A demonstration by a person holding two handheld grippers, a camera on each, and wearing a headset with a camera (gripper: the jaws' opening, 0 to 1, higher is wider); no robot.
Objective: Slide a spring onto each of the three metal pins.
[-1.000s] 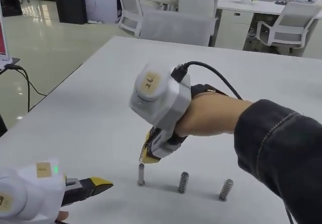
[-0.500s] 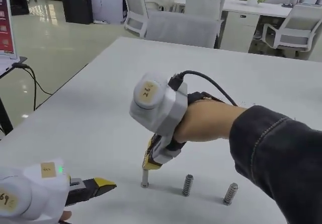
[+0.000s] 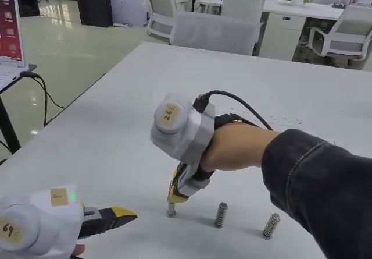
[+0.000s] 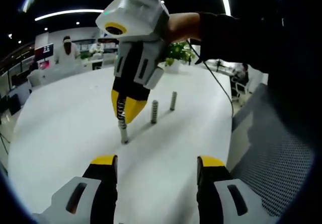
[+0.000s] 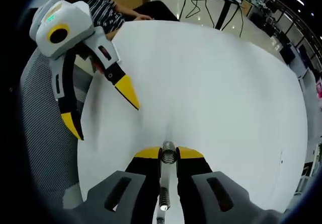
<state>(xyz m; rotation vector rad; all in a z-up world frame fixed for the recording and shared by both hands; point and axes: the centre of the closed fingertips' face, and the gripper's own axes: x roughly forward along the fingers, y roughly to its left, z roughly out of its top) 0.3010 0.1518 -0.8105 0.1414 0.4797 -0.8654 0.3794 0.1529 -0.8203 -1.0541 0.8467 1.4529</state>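
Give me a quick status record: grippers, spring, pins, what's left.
right gripper: shut on spring, held upright right over the bare pin
left gripper: open, holding nothing, low over the table, apart from the pins
bare pin: upright, left end of the row in the head view
sprung pins: two, each standing with a spring around it
remaining: one pin; cannot tell whether the spring has started onto it

The right gripper (image 3: 176, 196) has come down on the pin (image 3: 171, 212); its spring (image 4: 121, 109) now meets the pin's top, and less of the pin shows below
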